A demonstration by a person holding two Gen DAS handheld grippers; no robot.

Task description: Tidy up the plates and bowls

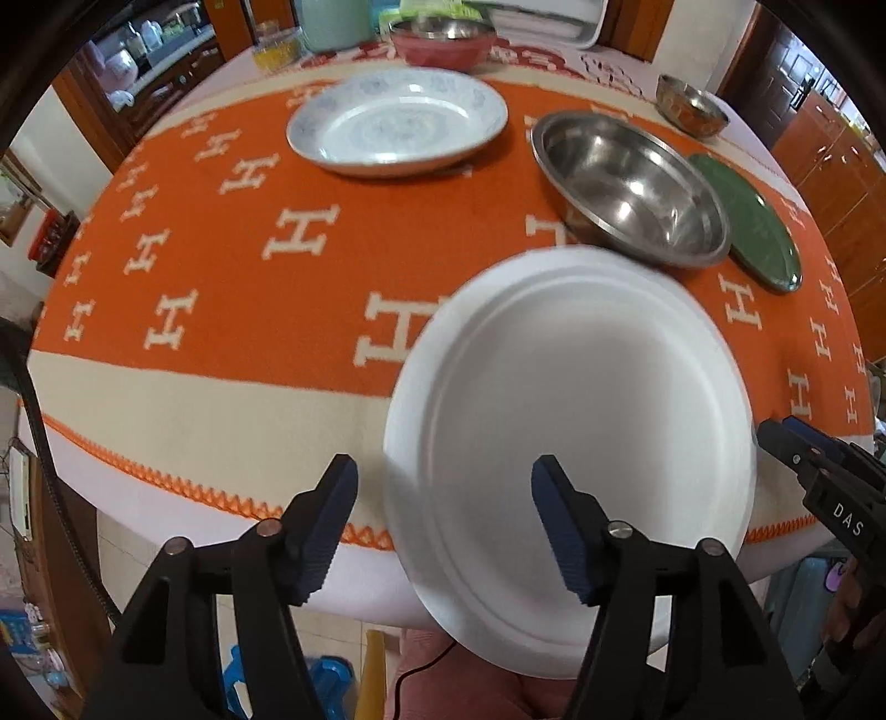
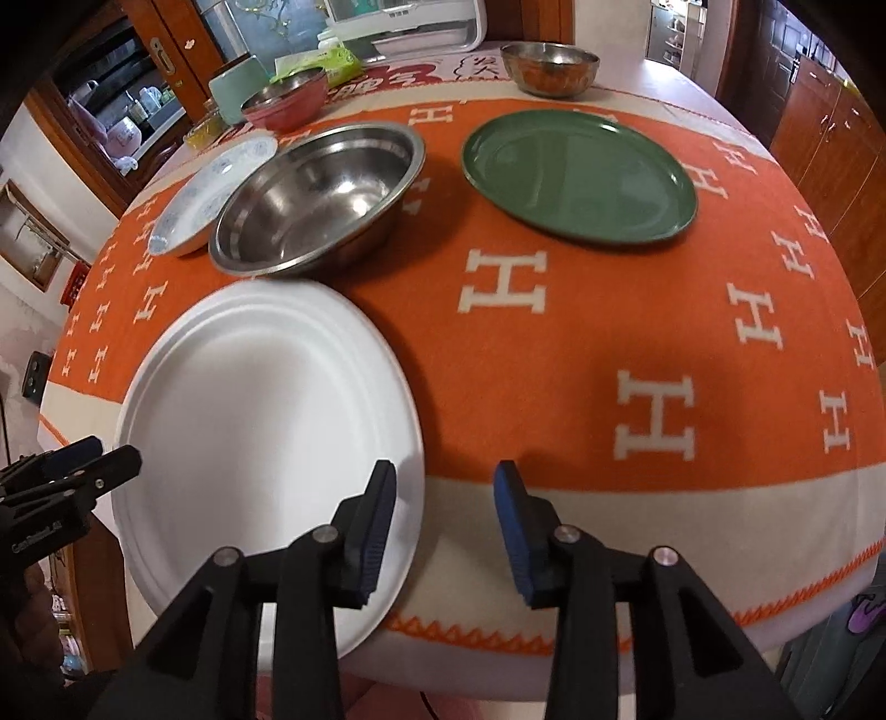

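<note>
A white paper plate [image 1: 576, 443] [image 2: 266, 421] lies at the near table edge and overhangs it. My left gripper [image 1: 443, 531] is open; its right finger lies over the plate's near left rim, its left finger off the plate. My right gripper [image 2: 446, 526] is open beside the plate's right rim, its left finger over the rim. Behind stand a large steel bowl [image 1: 631, 188] [image 2: 321, 194], a green plate [image 1: 747, 221] [image 2: 578, 174] and a blue-patterned white plate [image 1: 396, 124] [image 2: 210, 188].
An orange H-patterned cloth [image 1: 249, 266] [image 2: 609, 332] covers the table. At the back are a red bowl [image 1: 443, 41] [image 2: 285, 102], a small brass bowl [image 1: 692, 105] [image 2: 551, 66], a mint canister [image 1: 332, 22], a white tray [image 2: 410, 27]. Wooden cabinets [image 2: 830, 138] stand right.
</note>
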